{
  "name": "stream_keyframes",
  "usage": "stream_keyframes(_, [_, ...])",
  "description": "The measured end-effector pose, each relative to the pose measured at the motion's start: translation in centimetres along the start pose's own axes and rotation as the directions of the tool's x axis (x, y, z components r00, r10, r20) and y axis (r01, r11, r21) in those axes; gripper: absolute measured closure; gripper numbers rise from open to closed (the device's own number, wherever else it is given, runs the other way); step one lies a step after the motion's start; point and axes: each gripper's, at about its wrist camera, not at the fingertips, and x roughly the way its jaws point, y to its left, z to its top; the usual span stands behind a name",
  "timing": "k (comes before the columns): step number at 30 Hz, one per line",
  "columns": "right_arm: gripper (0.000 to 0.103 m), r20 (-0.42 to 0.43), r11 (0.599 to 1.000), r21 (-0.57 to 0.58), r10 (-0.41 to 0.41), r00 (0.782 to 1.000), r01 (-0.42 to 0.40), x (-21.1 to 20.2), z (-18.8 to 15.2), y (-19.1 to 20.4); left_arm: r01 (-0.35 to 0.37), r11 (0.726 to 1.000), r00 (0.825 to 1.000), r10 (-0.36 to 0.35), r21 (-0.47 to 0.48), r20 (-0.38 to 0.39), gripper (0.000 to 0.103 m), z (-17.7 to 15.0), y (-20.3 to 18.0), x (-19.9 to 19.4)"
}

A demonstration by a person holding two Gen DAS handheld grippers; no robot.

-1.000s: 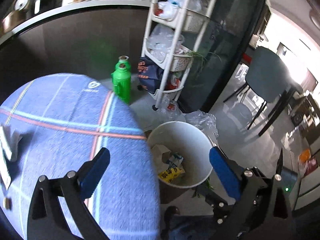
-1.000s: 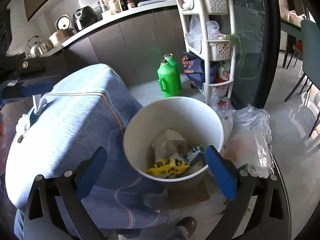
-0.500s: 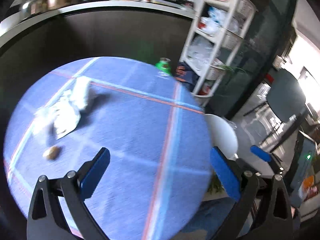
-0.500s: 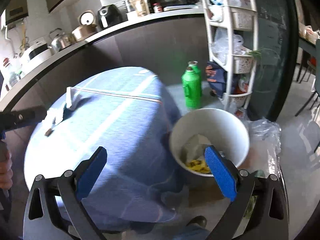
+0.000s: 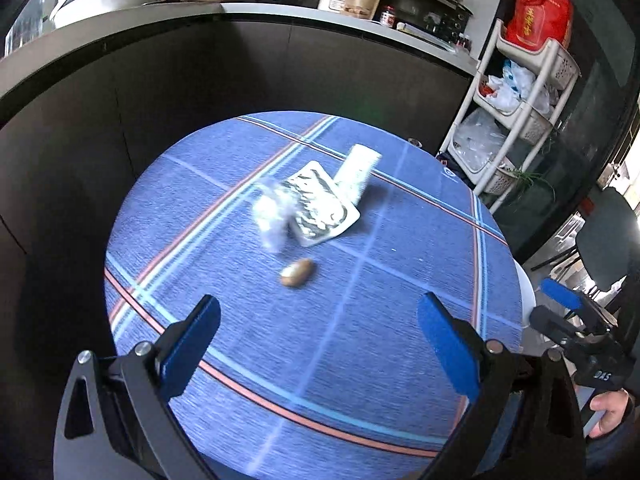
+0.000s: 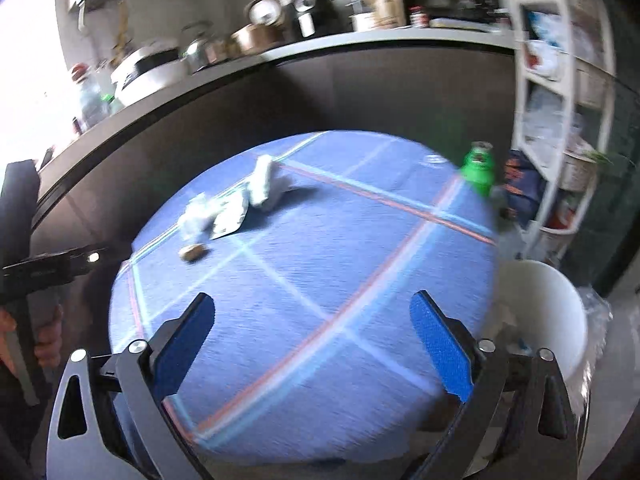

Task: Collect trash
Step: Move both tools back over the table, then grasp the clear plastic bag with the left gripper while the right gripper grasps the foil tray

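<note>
On the round table with a blue striped cloth [image 5: 360,340] lie a flat silver wrapper [image 5: 322,210], a crumpled clear plastic piece [image 5: 272,216], a white packet [image 5: 358,170] and a small brown lump [image 5: 297,273]. The same trash shows far left in the right wrist view: the wrapper [image 6: 230,216], the white packet [image 6: 262,186], the brown lump [image 6: 192,251]. My left gripper [image 5: 318,332] is open and empty above the table's near part. My right gripper [image 6: 312,330] is open and empty over the table. The white bin [image 6: 548,304] stands to the right of the table.
A dark counter [image 5: 200,32] with kitchen appliances runs behind the table. A white shelf rack [image 5: 516,100] stands at the right, with a green bottle [image 6: 478,168] on the floor beside it. A dark chair [image 5: 604,232] is at the far right.
Both grippers have swung away from the bin to face the table top. The trash on the table has come into the middle of the left wrist view. Both stay open.
</note>
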Motion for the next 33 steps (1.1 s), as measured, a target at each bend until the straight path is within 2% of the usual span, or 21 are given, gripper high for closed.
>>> stream_keyframes(1, [0.029, -0.015, 1.000, -0.012, 0.011, 1.000, -0.011, 0.8, 0.4, 0.7, 0.014, 1.000, 1.000, -0.014, -0.011, -0.003, 0.009, 0.1, 0.9, 0.1])
stream_keyframes(6, [0.044, -0.086, 0.995, -0.069, 0.068, 0.994, -0.074, 5.0, 2.4, 4.5, 0.075, 0.996, 0.997, -0.076, -0.050, -0.023, 0.017, 1.6, 3.7, 1.8])
stream_keyframes(11, [0.057, -0.126, 0.993, -0.051, 0.097, 0.987, -0.104, 9.2, 4.1, 5.9, 0.112, 0.993, 0.992, -0.114, -0.044, -0.048, 0.036, 3.6, 5.2, 4.9])
stream_keyframes(15, [0.060, -0.137, 0.992, -0.010, 0.121, 0.983, -0.124, 11.8, 5.5, 5.9, 0.129, 0.991, 0.988, -0.132, -0.042, -0.077, 0.041, 4.6, 5.8, 7.4])
stream_keyframes(21, [0.063, -0.160, 0.991, 0.029, 0.135, 0.978, -0.133, 16.0, 6.9, 5.9, 0.154, 0.986, 0.981, -0.161, -0.072, -0.108, 0.042, 5.2, 6.5, 10.4])
stream_keyframes(25, [0.063, -0.167, 0.990, 0.052, 0.140, 0.976, -0.133, 17.8, 7.5, 5.8, 0.165, 0.982, 0.976, -0.175, -0.087, -0.127, 0.050, 5.7, 6.9, 11.7])
stream_keyframes(28, [0.064, -0.168, 0.989, 0.065, 0.140, 0.976, -0.131, 18.8, 7.7, 5.8, 0.161, 0.983, 0.976, -0.171, -0.085, -0.135, 0.052, 6.0, 6.8, 12.5])
stream_keyframes(30, [0.081, -0.173, 0.986, 0.082, 0.160, 0.972, -0.148, 19.7, 7.7, 5.8, 0.167, 0.982, 0.973, -0.179, -0.092, -0.144, 0.063, 6.3, 6.7, 13.1])
stream_keyframes(31, [0.090, -0.170, 0.984, 0.085, 0.169, 0.971, -0.156, 19.7, 7.7, 5.8, 0.170, 0.981, 0.972, -0.183, -0.092, -0.151, 0.074, 6.4, 6.6, 13.3])
stream_keyframes(32, [0.092, -0.163, 0.982, 0.092, 0.178, 0.970, -0.165, 19.6, 7.7, 5.8, 0.174, 0.981, 0.970, -0.187, -0.091, -0.158, 0.089, 6.5, 6.5, 13.6])
stream_keyframes(33, [0.093, -0.156, 0.980, 0.092, 0.192, 0.969, -0.179, 19.3, 7.7, 5.9, 0.174, 0.981, 0.969, -0.187, -0.089, -0.163, 0.090, 6.5, 6.4, 13.8])
